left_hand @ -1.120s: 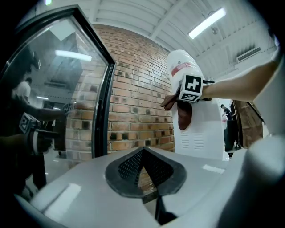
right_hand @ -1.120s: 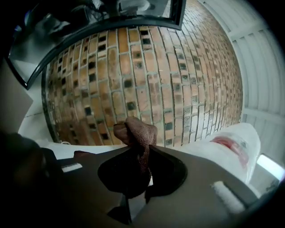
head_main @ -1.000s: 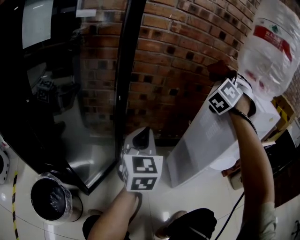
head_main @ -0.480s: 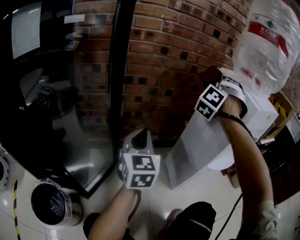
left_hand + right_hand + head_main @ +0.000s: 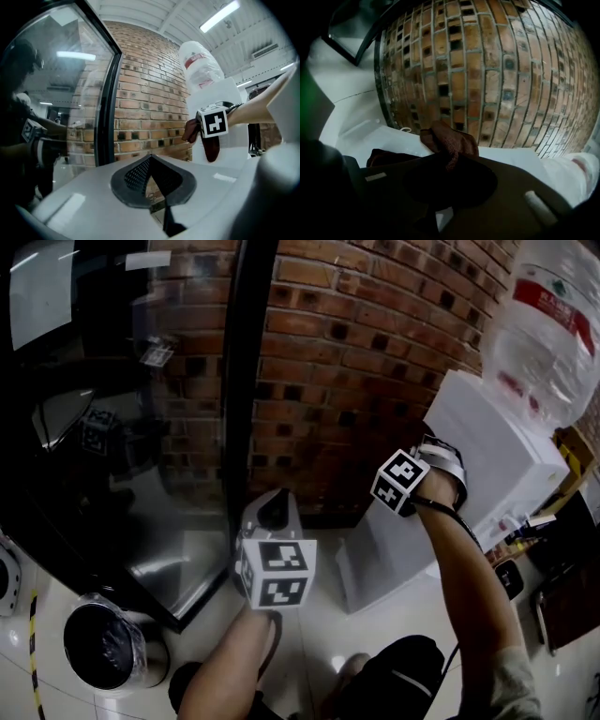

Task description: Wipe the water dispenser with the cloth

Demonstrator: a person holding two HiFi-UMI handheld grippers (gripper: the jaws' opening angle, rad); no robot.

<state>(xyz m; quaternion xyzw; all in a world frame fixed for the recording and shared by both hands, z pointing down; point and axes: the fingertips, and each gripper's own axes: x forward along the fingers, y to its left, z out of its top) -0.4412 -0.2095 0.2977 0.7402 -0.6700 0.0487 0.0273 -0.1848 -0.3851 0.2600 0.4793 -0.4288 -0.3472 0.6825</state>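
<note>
The white water dispenser (image 5: 492,451) stands against the brick wall at the right, with a clear bottle (image 5: 553,329) on top. My right gripper (image 5: 412,470) is pressed to the dispenser's left side about halfway up, shut on a dark red-brown cloth (image 5: 449,139). In the left gripper view the cloth (image 5: 211,149) hangs under the right gripper's marker cube (image 5: 214,122), against the dispenser (image 5: 225,96). The left gripper (image 5: 272,512) is held low at the centre, pointing at the wall and apart from the dispenser. Its jaws are shut, nothing between them.
A brick wall (image 5: 356,352) runs behind. A black-framed glass door (image 5: 239,381) stands to the left. A bin (image 5: 101,645) with a bag liner sits at the lower left. Cardboard boxes (image 5: 574,454) are behind the dispenser on the right. The person's feet are below on the tiled floor.
The right gripper has slid down the dispenser's side with the cloth, from near the top edge to about mid-height. The left gripper has barely shifted.
</note>
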